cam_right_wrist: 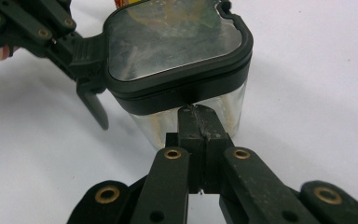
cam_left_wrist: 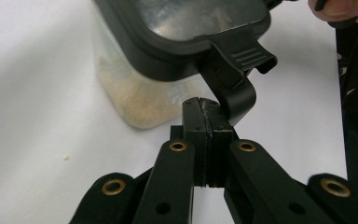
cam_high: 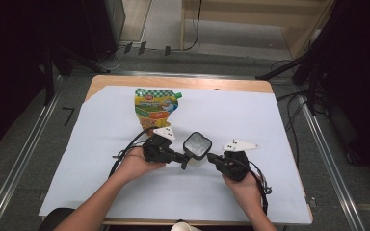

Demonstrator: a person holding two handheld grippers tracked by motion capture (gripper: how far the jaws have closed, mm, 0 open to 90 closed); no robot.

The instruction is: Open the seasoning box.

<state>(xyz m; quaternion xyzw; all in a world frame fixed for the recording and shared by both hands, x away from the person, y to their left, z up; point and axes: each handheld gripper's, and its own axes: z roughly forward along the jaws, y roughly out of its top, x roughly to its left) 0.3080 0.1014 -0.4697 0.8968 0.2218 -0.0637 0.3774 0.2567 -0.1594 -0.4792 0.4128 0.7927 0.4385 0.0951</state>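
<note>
A lab-like recording room, not a home. The wooden table [cam_high: 183, 83] wears a white sheet [cam_high: 231, 120]; beside it run metal floor rails [cam_high: 24, 154], behind it cables [cam_high: 192, 29] and dark stands [cam_high: 289, 67].

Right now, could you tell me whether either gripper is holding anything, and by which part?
Nothing is held. The left gripper is shut, tip at the container's latch; the right gripper is shut, tip against its wall under the lid.

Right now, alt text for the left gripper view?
The left tool, jaws shut, sits against the hanging black latch of a clear container with a black-rimmed lid. Pale powder lies in the container's bottom, on a white sheet.
</note>
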